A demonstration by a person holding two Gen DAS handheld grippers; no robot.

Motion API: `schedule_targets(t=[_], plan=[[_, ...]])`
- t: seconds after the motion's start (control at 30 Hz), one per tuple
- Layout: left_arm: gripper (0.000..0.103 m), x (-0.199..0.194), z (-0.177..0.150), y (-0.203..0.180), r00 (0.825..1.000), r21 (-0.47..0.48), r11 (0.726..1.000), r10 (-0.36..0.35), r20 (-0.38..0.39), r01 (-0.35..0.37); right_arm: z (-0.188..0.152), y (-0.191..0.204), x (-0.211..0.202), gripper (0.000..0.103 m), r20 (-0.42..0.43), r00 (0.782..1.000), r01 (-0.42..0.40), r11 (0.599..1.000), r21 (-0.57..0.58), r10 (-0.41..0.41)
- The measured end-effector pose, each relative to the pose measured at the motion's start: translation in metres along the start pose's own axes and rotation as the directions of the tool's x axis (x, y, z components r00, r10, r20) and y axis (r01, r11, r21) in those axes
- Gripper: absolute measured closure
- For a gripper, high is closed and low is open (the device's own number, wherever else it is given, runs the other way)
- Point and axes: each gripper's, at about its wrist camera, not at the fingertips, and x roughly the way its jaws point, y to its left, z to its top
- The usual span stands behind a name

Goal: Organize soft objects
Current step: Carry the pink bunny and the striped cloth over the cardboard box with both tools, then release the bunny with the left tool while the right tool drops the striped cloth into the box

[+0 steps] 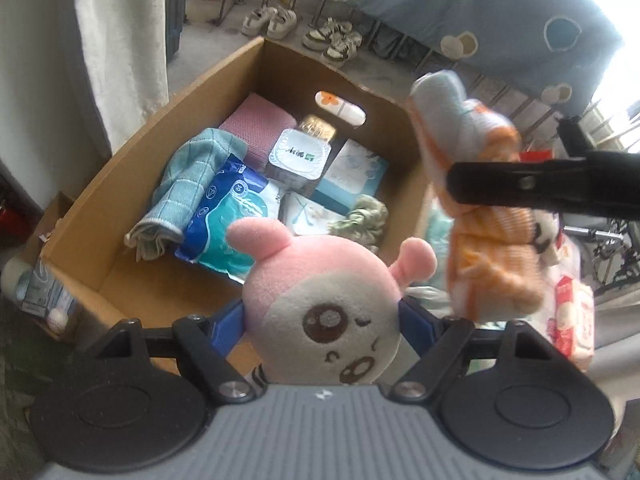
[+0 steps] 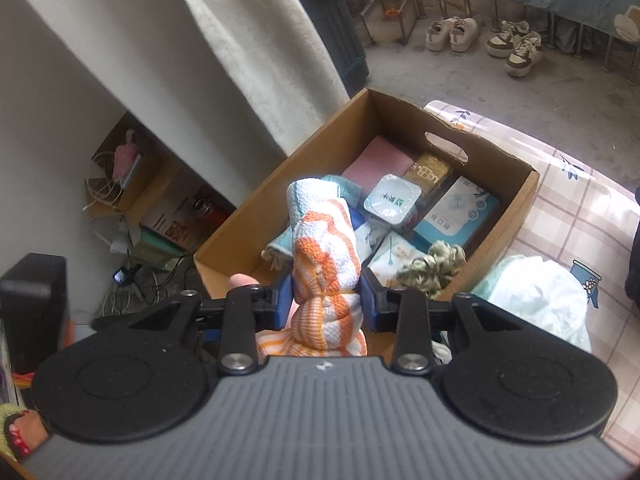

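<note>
Left claw (image 1: 322, 316) is pinching a pink plush toy (image 1: 320, 312) above the cardboard box (image 1: 168, 128). Right claw (image 2: 326, 300) is gripping a knotted orange-striped towel (image 2: 324, 264) over it.

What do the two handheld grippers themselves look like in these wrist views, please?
Both look alike: the left gripper and right gripper each have a grey ribbed body with a small white logo, two round black discs, black linkage bars with silver screws, and blue finger pads. No cables or sleeves are visible.

One cardboard box (image 2: 240, 232), one pink plush toy (image 1: 320, 300), one orange-striped towel (image 2: 324, 264), one teal cloth (image 1: 188, 184), one yogurt cup (image 2: 392, 200), four shoes (image 2: 484, 38) at upper right.
</note>
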Motion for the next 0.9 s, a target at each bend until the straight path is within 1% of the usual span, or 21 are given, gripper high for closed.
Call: schedule_targets(t=[0.17,0.27,0.33,0.5,0.6,0.77,0.9], plan=[[0.021,0.042,0.008,0.011,0.996,0.049,0.999,0.021,-0.088,-0.016,0.004,-0.016,0.018,0.070,0.011,0.999,0.031,0.998,0.049,-0.031],[0.021,0.068,0.008,0.016,0.987,0.064,0.998,0.039,-0.156,-0.029,0.004,-0.024,0.027,0.070,0.012,0.999,0.042,0.996,0.073,-0.043],[0.021,0.083,0.006,0.018,0.977,0.070,0.997,0.054,-0.207,-0.040,0.004,-0.029,0.033,0.070,0.010,0.999,0.046,0.995,0.090,-0.047],[0.019,0.107,0.002,0.025,0.967,0.069,0.997,0.049,-0.250,-0.033,0.001,-0.038,0.044,0.069,-0.001,0.998,0.055,0.991,0.121,-0.055],[0.019,0.115,0.000,0.025,0.955,0.069,0.997,0.041,-0.294,-0.022,0.000,-0.041,0.050,0.069,-0.012,0.998,0.059,0.990,0.129,-0.058],[0.016,0.117,0.000,0.030,0.951,0.051,0.998,0.038,-0.306,-0.023,0.000,-0.040,0.057,0.069,-0.024,0.998,0.062,0.990,0.128,-0.059],[0.016,0.106,0.002,0.037,0.963,0.031,0.999,0.025,-0.269,-0.017,0.002,-0.039,0.061,0.069,-0.027,0.998,0.063,0.990,0.125,-0.060]])
